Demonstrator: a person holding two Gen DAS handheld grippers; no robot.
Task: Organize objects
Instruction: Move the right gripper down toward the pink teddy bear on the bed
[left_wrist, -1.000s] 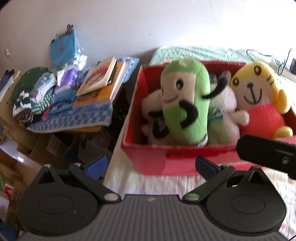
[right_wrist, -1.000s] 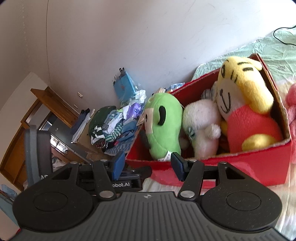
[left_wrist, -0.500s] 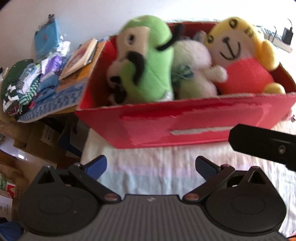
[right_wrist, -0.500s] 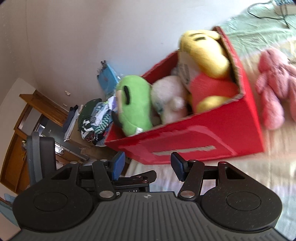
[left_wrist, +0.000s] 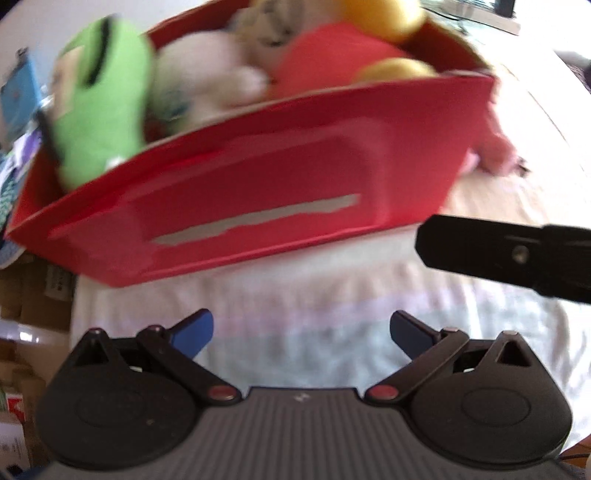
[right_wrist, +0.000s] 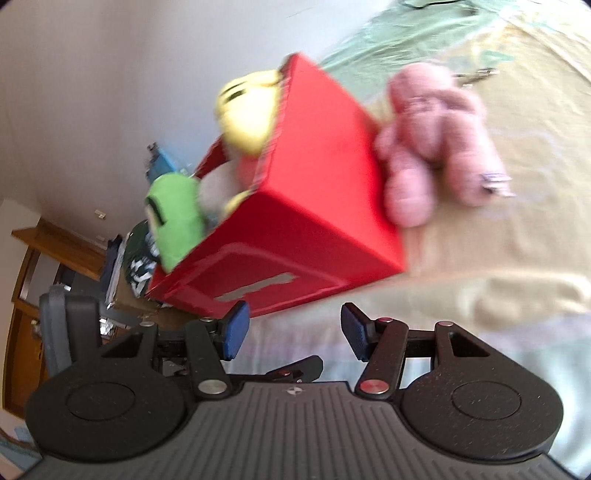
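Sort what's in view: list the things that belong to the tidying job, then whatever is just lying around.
Job: red box; green plush, white plush and yellow plush inside it; pink plush on the bed beside the box.

Lying about: clothes pile; blue packet; wooden furniture.

Ahead of the left gripper (left_wrist: 301, 330) the box (left_wrist: 258, 206) sits on the bed (left_wrist: 332, 295), with three plush toys in it: the pod toy (left_wrist: 99, 99) at its left end, the bear (left_wrist: 207, 77) in the middle and the tiger (left_wrist: 343, 55) at its right end. From the right gripper (right_wrist: 291, 334) the box (right_wrist: 295, 229) lies ahead and slightly left, and the pig (right_wrist: 436, 136) lies on the bed (right_wrist: 517, 240) outside the box, touching its right end wall. A clothes pile (right_wrist: 136, 254) lies beyond the box's left end, off the bed.
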